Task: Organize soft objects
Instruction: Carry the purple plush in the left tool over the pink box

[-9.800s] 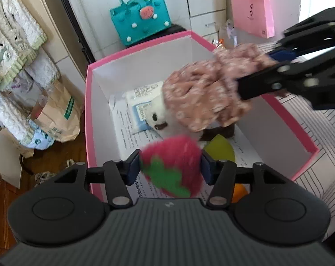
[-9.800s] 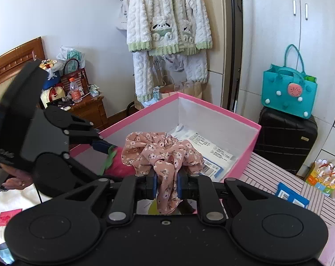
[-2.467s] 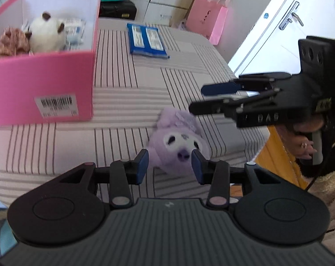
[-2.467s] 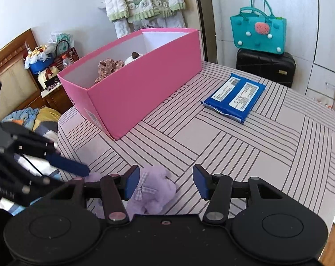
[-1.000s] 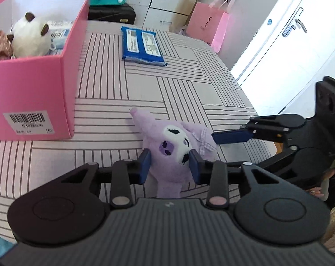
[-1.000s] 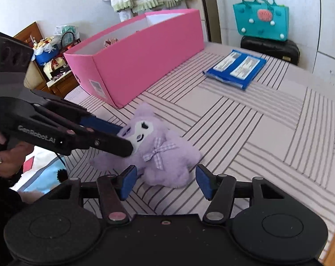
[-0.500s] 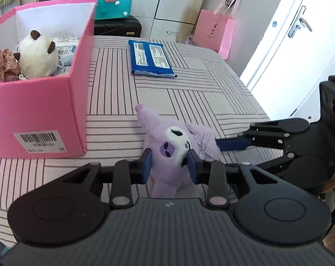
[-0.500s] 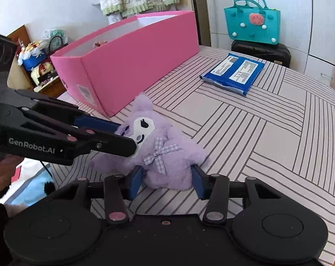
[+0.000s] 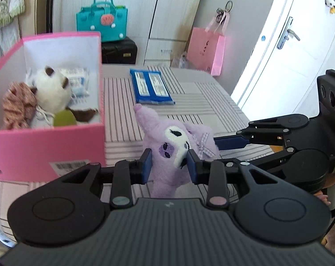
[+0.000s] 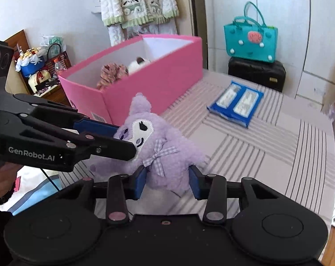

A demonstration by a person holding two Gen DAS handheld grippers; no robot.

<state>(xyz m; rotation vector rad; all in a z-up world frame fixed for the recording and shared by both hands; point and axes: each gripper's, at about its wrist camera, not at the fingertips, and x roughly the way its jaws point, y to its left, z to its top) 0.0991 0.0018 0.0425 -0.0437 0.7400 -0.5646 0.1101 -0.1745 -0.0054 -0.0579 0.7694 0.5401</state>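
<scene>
A purple plush [image 9: 174, 146] [image 10: 165, 150] with a checked bow hangs just above the striped surface [image 9: 207, 102], held from two sides. My left gripper [image 9: 169, 166] [image 10: 125, 141] is shut on its head. My right gripper [image 10: 167, 179] [image 9: 218, 153] is shut on its body below the bow, pads pressed into the fur. To the left stands the open pink box [image 9: 45, 146] [image 10: 158, 82]. Inside it lie a white plush [image 9: 52, 90], a floral scrunchie [image 9: 16, 108] and a yellow-green piece; its floor is mostly hidden.
A blue flat pack [image 9: 150, 87] [image 10: 236, 104] lies on the striped surface beyond the plush. A teal bag [image 9: 102, 24] sits on a black suitcase [image 9: 118, 51] behind, a pink paper bag [image 9: 205, 51] by the door. The surface's edge drops off at right.
The right gripper's fingers have shut onto the plush's body. Both grippers have risen, lifting the plush off the surface and bringing the pink box closer.
</scene>
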